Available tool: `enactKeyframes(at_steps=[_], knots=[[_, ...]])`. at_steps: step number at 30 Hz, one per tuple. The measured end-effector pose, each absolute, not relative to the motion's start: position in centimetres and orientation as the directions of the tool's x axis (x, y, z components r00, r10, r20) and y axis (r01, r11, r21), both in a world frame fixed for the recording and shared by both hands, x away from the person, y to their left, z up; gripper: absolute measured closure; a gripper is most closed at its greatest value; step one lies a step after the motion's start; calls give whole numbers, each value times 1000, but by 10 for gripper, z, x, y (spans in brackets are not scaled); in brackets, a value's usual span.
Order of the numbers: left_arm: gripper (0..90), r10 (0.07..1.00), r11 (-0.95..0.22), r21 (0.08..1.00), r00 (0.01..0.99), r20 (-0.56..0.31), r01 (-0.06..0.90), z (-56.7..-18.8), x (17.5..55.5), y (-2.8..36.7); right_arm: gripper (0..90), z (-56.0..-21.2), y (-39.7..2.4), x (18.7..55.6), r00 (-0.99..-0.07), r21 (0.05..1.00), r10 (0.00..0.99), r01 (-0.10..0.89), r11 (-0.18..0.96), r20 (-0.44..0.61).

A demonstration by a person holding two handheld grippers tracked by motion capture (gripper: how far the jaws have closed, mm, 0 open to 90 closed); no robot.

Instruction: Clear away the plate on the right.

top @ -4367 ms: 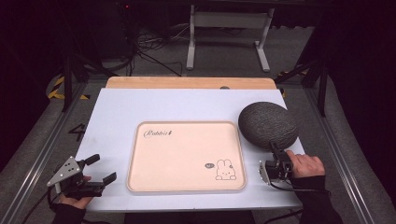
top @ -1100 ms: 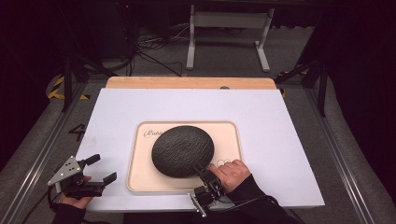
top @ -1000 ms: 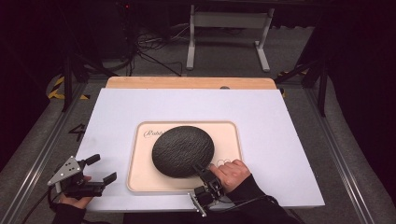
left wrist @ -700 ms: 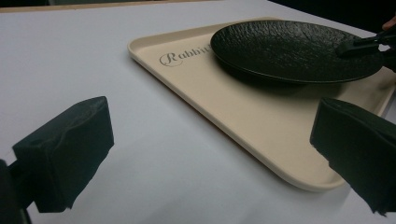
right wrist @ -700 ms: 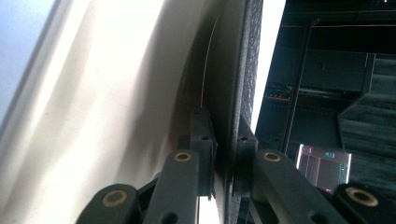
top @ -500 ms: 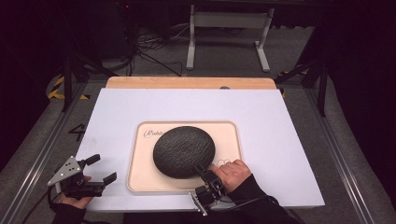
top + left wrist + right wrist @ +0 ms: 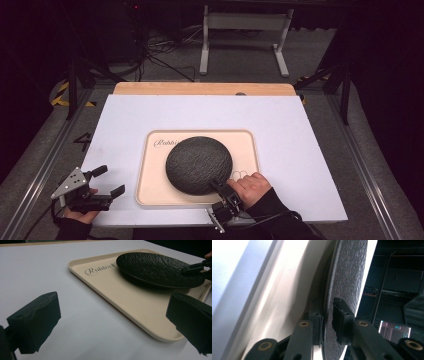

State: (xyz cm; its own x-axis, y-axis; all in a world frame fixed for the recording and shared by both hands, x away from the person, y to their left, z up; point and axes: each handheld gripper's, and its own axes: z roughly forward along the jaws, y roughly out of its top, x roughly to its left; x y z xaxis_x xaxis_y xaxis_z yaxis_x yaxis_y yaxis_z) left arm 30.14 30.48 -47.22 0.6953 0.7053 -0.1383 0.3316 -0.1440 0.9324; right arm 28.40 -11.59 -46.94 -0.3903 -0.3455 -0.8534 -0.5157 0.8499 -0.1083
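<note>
1. The black plate (image 7: 199, 164) lies on the cream tray (image 7: 250, 150), at the middle of the tray and a little toward its near edge, covering the end of the script word printed there
2. The right tongs (image 7: 216, 185) straddle the plate's near right rim: in the right gripper view one jaw sits under the rim and one over it, with a thin gap showing at the upper pad, and the jaws have just been easing apart with the rim between them
3. The person's right hand (image 7: 252, 187) rests on the tray just right of the plate, beside a small line drawing partly hidden under the fingers
4. The left tongs (image 7: 102, 182) are well left of the tray, at the near left corner of the white tabletop (image 7: 310, 130); their jaws are spread wide with nothing between them, and the left gripper view looks between the two blunt black pads across bare tabletop toward the tray and plate
5. Nothing stands between the left tongs and the tray
6. The plate is round, shallow and matt, with a rough pebbled surface; the tray is a smooth rounded rectangle with a low raised lip
7. Beyond the tray, a strip of pale wood (image 7: 200, 88) borders the tabletop's far edge
</note>
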Motion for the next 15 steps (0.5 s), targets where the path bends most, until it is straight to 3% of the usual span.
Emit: enactKeyframes(at_steps=[6, 10, 15], knots=[[3, 705, -141, 933, 695, -141, 332, -472, 301, 305, 670, -469, -119, 284, -427, -98, -356, -519, 849, -831], [3, 704, -144, 933, 697, -138, 330, -472, 302, 305, 475, -460, -124, 282, -417, -58, -324, -537, 842, -849], [3, 704, -143, 933, 696, -140, 332, -472, 302, 305, 466, -456, -128, 280, -426, -40, -317, -544, 838, -848]])
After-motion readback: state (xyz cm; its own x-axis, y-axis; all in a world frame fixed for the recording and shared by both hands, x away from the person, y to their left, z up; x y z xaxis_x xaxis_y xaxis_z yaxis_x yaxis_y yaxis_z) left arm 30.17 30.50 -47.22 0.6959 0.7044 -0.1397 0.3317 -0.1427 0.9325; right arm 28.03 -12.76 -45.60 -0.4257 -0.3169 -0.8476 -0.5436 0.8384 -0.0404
